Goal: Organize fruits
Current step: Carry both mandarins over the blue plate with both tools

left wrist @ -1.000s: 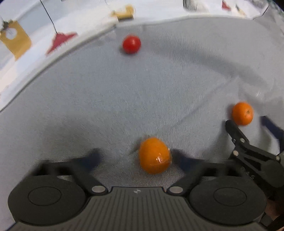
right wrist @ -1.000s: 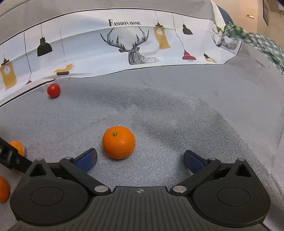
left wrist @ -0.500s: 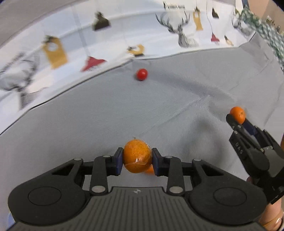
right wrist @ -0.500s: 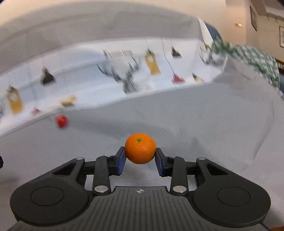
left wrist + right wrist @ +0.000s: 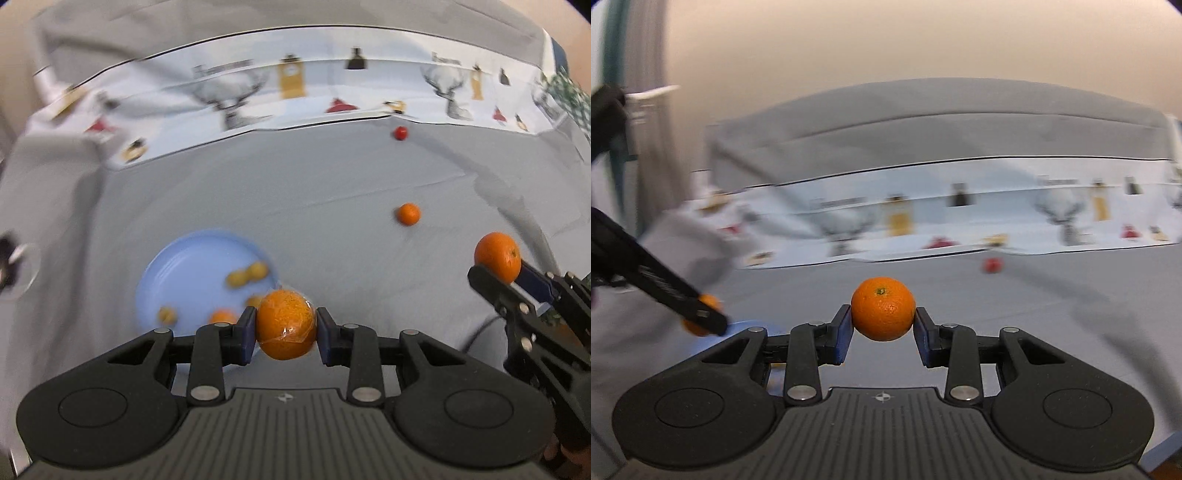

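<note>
1. Fruits lie in three places: two are clamped in tools, several sit on a blue plate (image 5: pixel 192 266), and two lie loose on the grey cloth (image 5: pixel 332 184).
2. The left tool (image 5: pixel 286 330) is clamped on a wrapped orange (image 5: pixel 286 325), whose clear film shows creases; both blue pads press its sides.
3. That orange hangs above the cloth, just right of the plate's near rim as the left camera sees it.
4. The right tool (image 5: pixel 883 325) is clamped on a bare orange (image 5: pixel 883 314), stem end facing up and toward the camera.
5. From the left camera, the right tool (image 5: pixel 511 271) comes in at the right edge with its orange (image 5: pixel 498 256) held above the cloth.
6. From the right camera, the left tool (image 5: pixel 701 314) reaches in from the left, its orange (image 5: pixel 701 312) partly hidden behind a black finger, over the plate's edge (image 5: pixel 746 325).
7. The plate holds several small yellow and orange pieces (image 5: pixel 245 275), blurred too much to name.
8. A small orange (image 5: pixel 408 214) lies alone on the cloth, well right of the plate.
9. A red fruit (image 5: pixel 400 133) sits farther back, near the edge of the printed white sheet (image 5: pixel 258 92) with deer and lamp figures.
10. Both views are blurred toward their edges.
</note>
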`<state>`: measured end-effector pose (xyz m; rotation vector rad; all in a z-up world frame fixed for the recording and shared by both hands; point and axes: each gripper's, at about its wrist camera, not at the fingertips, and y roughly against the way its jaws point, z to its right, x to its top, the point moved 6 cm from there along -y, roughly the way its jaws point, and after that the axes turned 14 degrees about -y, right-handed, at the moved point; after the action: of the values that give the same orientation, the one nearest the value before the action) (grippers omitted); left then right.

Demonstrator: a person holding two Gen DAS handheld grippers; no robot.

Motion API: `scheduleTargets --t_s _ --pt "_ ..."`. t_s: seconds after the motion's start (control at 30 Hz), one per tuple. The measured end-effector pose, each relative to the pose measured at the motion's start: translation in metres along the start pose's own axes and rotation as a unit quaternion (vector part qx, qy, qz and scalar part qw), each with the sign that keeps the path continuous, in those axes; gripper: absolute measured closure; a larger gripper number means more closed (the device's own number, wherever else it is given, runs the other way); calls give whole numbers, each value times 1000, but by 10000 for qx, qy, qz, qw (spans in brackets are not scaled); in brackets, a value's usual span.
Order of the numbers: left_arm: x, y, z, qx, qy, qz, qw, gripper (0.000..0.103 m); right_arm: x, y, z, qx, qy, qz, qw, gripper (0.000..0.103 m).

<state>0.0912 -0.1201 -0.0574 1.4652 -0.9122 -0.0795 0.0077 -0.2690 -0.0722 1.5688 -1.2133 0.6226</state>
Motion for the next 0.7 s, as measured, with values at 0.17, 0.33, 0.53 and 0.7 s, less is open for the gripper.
scheduleTargets --t_s 0.17,0.33,0.53,0.7 --pt "-56 46 -24 167 405 151 9989 66 -15 39 -65 875 14 -407 9953 66" --pt "-100 84 -38 398 736 438 9955 66 -44 73 -117 1348 487 -775 9866 66" --pt "-135 103 -40 405 976 688 9920 66 -55 96 -145 1315 947 -704 9843 66" --pt "-147 113 -45 316 1198 861 9886 66 -61 110 -157 1297 1263 -654 9813 66"
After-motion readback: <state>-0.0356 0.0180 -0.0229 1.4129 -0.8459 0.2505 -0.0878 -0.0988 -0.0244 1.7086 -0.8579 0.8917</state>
